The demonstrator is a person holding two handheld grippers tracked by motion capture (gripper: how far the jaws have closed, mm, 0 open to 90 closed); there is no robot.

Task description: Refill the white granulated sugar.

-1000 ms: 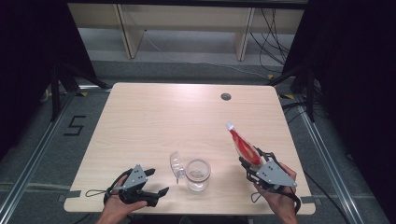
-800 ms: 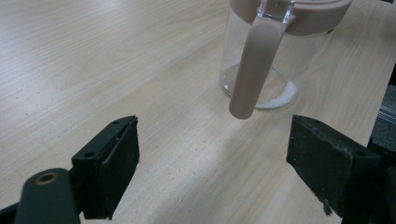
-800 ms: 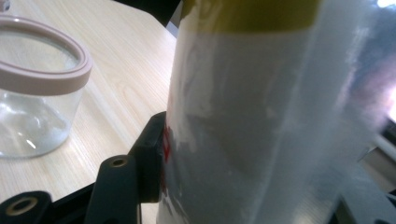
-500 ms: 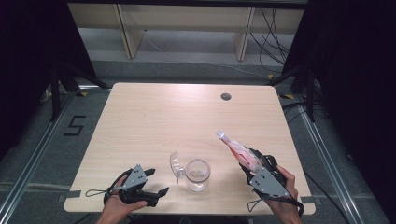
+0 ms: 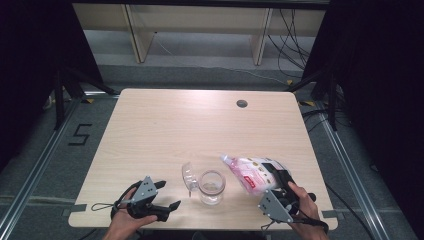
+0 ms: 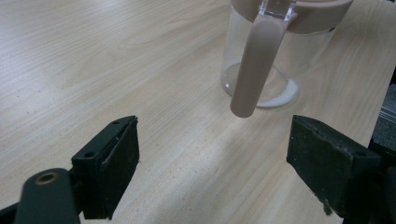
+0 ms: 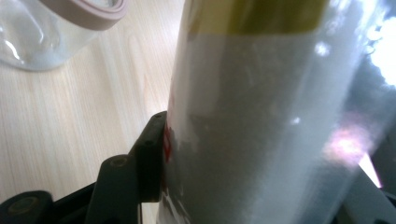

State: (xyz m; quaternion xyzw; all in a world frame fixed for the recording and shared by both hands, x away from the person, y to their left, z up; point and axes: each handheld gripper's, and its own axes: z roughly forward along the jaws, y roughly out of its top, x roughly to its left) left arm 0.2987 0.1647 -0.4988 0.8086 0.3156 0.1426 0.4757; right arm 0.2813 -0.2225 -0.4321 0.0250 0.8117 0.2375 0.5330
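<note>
A clear glass jar [image 5: 212,186] with a pinkish rim stands near the table's front edge; its hinged lid [image 5: 188,177] hangs open to the left. In the left gripper view the jar [image 6: 275,56] stands just beyond the jaws, its pinkish clasp [image 6: 256,65] hanging down. My left gripper [image 5: 167,196] lies at the front left, open, nothing between its pads. My right gripper [image 5: 275,179] is shut on a plastic bag of white powder [image 5: 250,174] with red print, tilted so its top points left toward the jar. In the right gripper view the bag [image 7: 261,116] is pressed between the jaws, and the jar [image 7: 56,28] is at upper left.
The light wooden table [image 5: 200,125] has a round cable hole [image 5: 242,103] at the back right. Dark curtains flank both sides, and metal floor rails run along the table. A shelf unit stands beyond the far edge.
My right gripper has tipped the bag from pointing up and away to leaning left toward the jar, drifting slightly left. The left gripper has stayed still.
</note>
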